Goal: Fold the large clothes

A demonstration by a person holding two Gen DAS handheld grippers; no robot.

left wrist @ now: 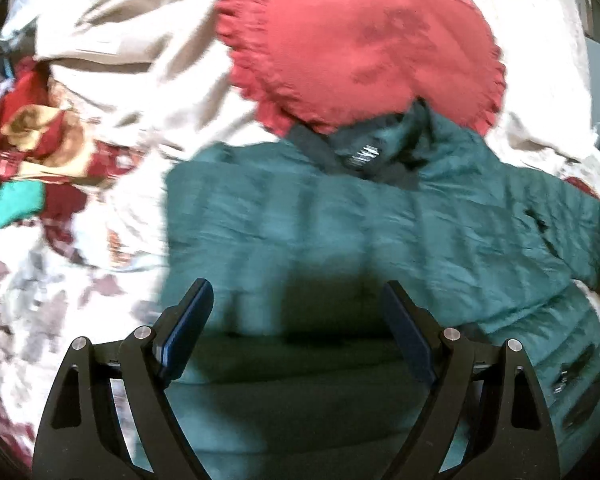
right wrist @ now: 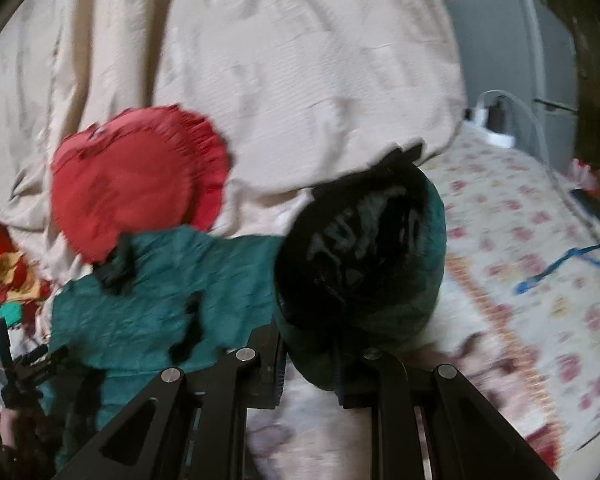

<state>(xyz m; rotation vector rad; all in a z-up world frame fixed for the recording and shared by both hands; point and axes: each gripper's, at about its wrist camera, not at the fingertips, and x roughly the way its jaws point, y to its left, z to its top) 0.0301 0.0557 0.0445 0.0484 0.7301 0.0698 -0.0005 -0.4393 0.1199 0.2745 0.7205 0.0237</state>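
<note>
My R gripper [right wrist: 308, 364] pinches the green jacket [left wrist: 340, 220] sleeve cuff. L gripper [left wrist: 298, 320] wide open, empty, over the body. Jacket's long axis runs fwd from L.

Your claws work over a bed [right wrist: 512, 264] with a flowered sheet. On it, ahead of your left claw [left wrist: 298, 322], lies the green jacket [left wrist: 340, 216]; beyond it a red cushion [left wrist: 360, 44] rests on a beige blanket [right wrist: 280, 60].
</note>
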